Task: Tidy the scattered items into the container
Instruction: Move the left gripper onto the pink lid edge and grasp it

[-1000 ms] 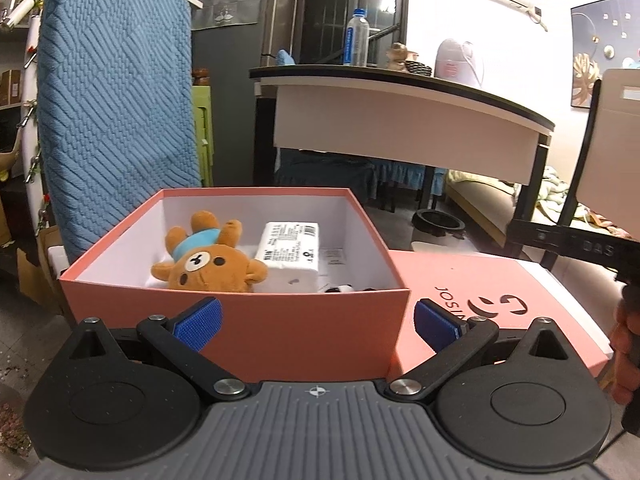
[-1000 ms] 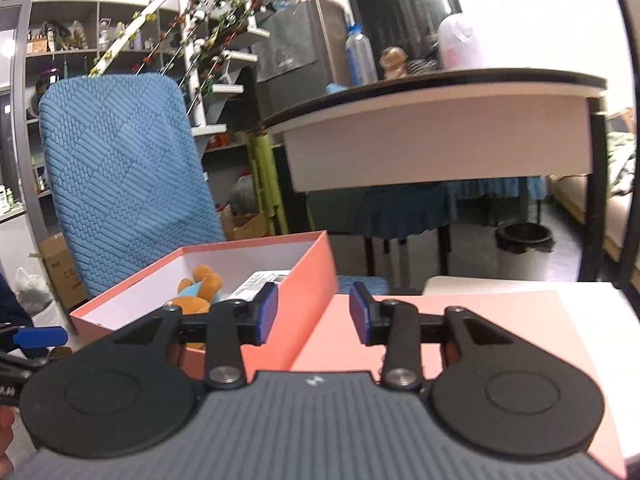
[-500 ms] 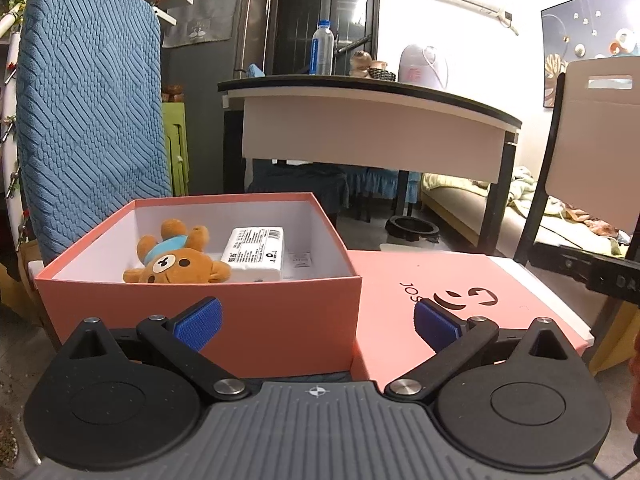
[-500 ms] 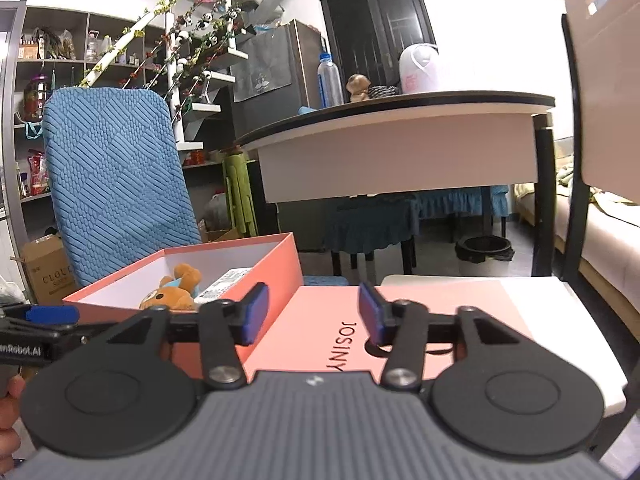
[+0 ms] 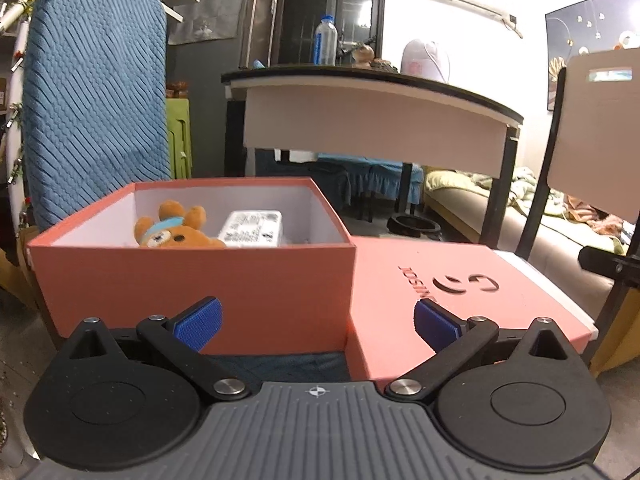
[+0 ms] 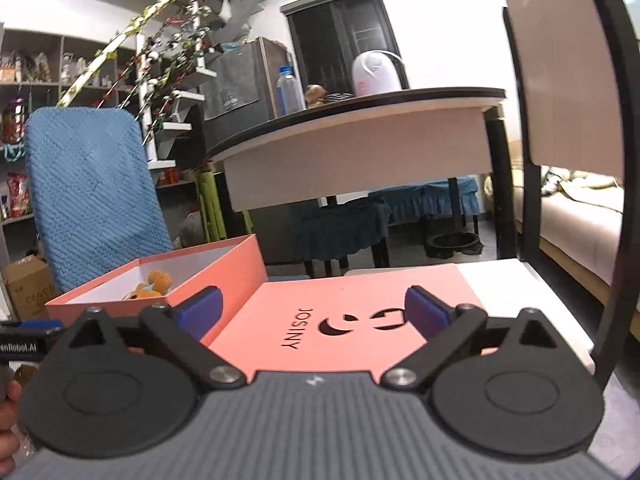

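A salmon-pink open box [image 5: 192,276] [image 6: 224,276] stands on a seat. Inside it lie a brown plush bear [image 5: 176,232] [image 6: 150,288] and a white labelled packet [image 5: 252,228]. Its pink lid [image 5: 452,280] [image 6: 348,320], printed with a logo, lies flat to the right of the box. My left gripper [image 5: 316,322] is open in front of the box's near wall, holding nothing. My right gripper [image 6: 310,312] is open over the lid's near edge, with nothing between its pads.
A blue quilted chair back [image 5: 92,92] [image 6: 88,184] rises behind the box. A dark-topped desk [image 5: 372,92] [image 6: 360,120] carries a water bottle [image 5: 325,44]. A light chair back [image 5: 596,128] stands at right. A hand [image 6: 10,420] shows at lower left in the right wrist view.
Both grippers have drawn back from the box and lid. The right gripper's jaws have spread from narrow to wide. The left gripper stays open.
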Motion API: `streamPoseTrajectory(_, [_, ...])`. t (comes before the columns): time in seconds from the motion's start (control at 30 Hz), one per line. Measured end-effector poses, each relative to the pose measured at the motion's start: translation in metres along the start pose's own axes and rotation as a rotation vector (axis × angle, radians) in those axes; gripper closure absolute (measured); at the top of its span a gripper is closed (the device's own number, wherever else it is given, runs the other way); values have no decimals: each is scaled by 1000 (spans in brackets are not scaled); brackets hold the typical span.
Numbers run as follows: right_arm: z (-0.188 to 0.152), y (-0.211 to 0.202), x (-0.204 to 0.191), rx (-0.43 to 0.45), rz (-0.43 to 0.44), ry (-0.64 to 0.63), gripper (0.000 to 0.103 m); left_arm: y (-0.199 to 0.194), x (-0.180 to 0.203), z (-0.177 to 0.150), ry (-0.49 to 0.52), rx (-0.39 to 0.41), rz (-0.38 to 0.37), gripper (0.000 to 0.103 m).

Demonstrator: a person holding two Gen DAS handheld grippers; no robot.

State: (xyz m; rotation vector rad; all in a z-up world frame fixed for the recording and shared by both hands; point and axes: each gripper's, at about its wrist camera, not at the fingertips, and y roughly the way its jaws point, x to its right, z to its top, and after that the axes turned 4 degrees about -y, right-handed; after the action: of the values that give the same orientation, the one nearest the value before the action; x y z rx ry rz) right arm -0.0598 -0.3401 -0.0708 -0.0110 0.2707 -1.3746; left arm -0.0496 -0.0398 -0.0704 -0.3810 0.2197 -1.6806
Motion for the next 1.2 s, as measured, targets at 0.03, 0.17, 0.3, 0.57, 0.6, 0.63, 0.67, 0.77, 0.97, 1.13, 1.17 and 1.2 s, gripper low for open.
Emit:
streamPoseTrajectory(0.03, [-2, -1, 6, 2, -5, 14, 4, 4, 2, -2, 0, -8, -9, 0])
streamPoseTrajectory(0.17, [-9, -6, 35, 14, -49, 58, 3, 23, 10, -9, 8, -46, -47, 0])
streamPoseTrajectory(0.3, [-20, -3, 67, -6, -105, 102, 0, 46, 20, -20, 10, -92, -72, 0])
streamPoseTrajectory(0.57, [-43, 18, 89, -79, -89, 143, 0, 85, 30, -40, 9, -176, -100, 0])
streamPoseTrajectory(0.6, [-46, 21, 91, -88, -86, 148, 0, 89, 30, -42, 7, -184, -108, 0])
streamPoseTrajectory(0.63, [-48, 23, 94, -97, -84, 153, 0, 92, 31, -43, 4, -191, -118, 0])
streamPoseTrajectory(0.67, [-51, 26, 97, -106, -82, 158, 0, 95, 31, -44, 0, -196, -138, 0])
streamPoseTrajectory(0.77, [-60, 34, 105, -134, -76, 173, 0, 100, 32, -45, -5, -221, -182, 0])
streamPoseTrajectory(0.97, [-69, 31, 114, -150, -57, 209, 0, 96, 35, -45, -1, -234, -190, 0])
streamPoseTrajectory(1.13, [-61, 23, 113, -152, -56, 211, 0, 82, 34, -47, 2, -240, -195, 0])
streamPoseTrajectory(1.17, [-62, 18, 112, -150, -58, 212, 0, 78, 34, -48, 3, -244, -197, 0])
streamPoseTrajectory(1.2, [-63, 14, 111, -147, -57, 219, 0, 75, 35, -49, 4, -247, -198, 0])
